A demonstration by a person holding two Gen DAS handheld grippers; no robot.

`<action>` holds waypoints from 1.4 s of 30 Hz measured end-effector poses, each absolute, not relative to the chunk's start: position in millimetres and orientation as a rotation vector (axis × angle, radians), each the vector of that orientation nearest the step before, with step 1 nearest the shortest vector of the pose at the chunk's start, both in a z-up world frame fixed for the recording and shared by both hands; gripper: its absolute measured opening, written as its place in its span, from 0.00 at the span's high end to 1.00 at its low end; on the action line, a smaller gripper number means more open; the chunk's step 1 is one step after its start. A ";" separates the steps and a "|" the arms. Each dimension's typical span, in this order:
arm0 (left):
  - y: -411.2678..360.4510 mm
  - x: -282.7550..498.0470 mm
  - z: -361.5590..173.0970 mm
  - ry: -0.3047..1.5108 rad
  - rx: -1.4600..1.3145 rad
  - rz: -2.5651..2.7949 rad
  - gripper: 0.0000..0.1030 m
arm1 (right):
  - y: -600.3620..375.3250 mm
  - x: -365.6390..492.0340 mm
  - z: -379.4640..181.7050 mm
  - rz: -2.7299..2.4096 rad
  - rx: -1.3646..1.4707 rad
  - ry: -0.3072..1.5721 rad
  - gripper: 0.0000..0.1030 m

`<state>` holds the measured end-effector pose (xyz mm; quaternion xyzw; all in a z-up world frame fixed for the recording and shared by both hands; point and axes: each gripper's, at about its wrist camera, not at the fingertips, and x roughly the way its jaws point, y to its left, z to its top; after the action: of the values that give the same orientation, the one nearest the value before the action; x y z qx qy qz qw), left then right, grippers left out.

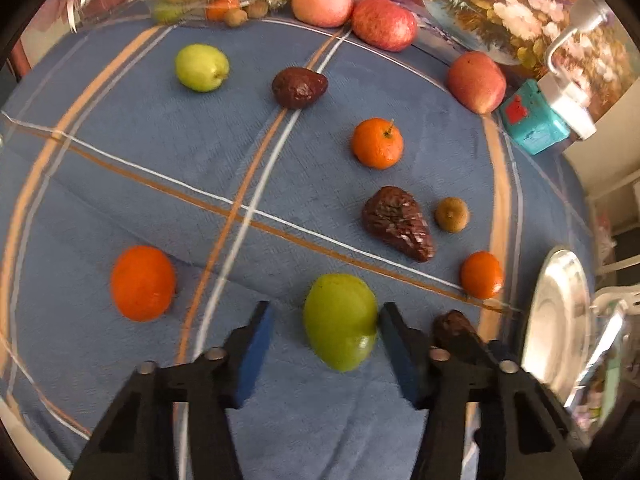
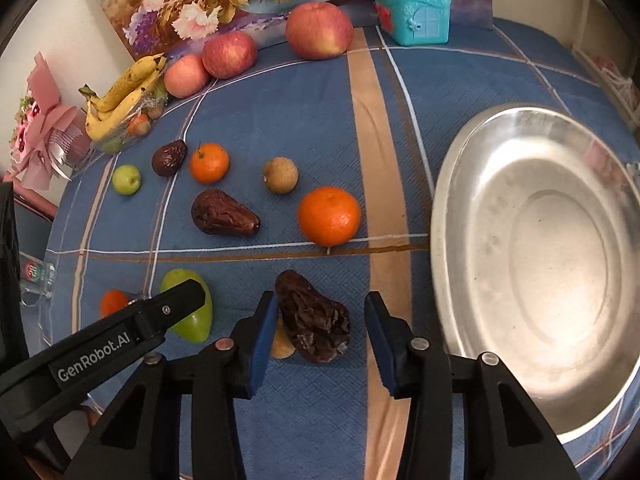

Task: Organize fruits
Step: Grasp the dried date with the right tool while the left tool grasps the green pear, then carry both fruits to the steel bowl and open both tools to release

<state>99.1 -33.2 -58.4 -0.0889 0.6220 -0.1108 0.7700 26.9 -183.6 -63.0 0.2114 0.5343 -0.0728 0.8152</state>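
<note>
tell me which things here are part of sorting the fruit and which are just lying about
Part of the job:
- green fruit between the open left claw
- wrinkled dark fruit between the open right claw
- oranges
- red apples
- metal dish, nothing in it

Just lying about:
- teal toy house
- flower painting
- pink bouquet

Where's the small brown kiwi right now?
The kiwi sits mid-cloth in the right wrist view, between the stemmed tangerine on its left and the larger orange at its lower right.
</note>
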 end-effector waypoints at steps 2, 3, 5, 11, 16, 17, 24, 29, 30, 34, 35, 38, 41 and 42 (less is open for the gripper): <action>-31.5 100.2 -59.5 1.351 -0.228 -0.252 0.60 | -184.3 26.3 -64.3 -0.139 0.474 1.138 0.62; -30.1 100.5 -57.4 1.349 -0.232 -0.252 0.60 | -184.1 26.5 -64.0 -0.138 0.478 1.136 0.63; -28.5 101.5 -56.7 1.346 -0.231 -0.249 0.60 | -184.3 25.6 -62.7 -0.142 0.481 1.129 0.63; -18.5 100.2 -46.0 1.314 -0.265 -0.238 0.60 | -189.1 19.4 -47.9 -0.126 0.502 1.079 0.63; -18.9 97.9 -28.8 1.267 -0.274 -0.259 0.60 | -196.9 14.6 -34.9 -0.156 0.517 1.031 0.63; -22.0 97.2 -26.6 1.261 -0.270 -0.266 0.60 | -200.4 13.1 -32.3 -0.166 0.521 1.022 0.63; -62.1 84.2 -12.9 1.249 -0.213 -0.364 0.60 | -247.8 -13.9 -17.2 -0.345 0.564 0.976 0.63; -114.7 72.2 -8.9 1.250 -0.146 -0.469 0.60 | -293.4 -40.4 -27.4 -0.545 0.606 0.996 0.63; -126.3 69.8 -9.1 1.252 -0.136 -0.489 0.60 | -300.6 -44.6 -30.5 -0.561 0.629 0.998 0.63; -164.5 58.7 -5.1 1.249 -0.102 -0.574 0.60 | -326.6 -61.6 -39.7 -0.621 0.710 0.996 0.63; -172.5 55.4 -4.3 1.250 -0.097 -0.594 0.60 | -330.2 -63.5 -40.0 -0.628 0.718 0.994 0.63; -193.1 49.3 -6.3 1.265 -0.080 -0.644 0.59 | -337.7 -71.0 -39.0 -0.654 0.727 0.986 0.62; -201.8 44.8 -3.3 1.255 -0.070 -0.668 0.59 | -342.1 -77.4 -36.9 -0.665 0.725 0.976 0.62; -201.5 44.1 -1.9 1.251 -0.068 -0.670 0.59 | -343.3 -78.1 -37.1 -0.669 0.725 0.975 0.62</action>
<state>44.1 -201.5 -1.9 -0.0314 0.5742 -0.3073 0.7582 -78.1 -343.3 -37.1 0.3340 0.4495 -0.3084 0.7690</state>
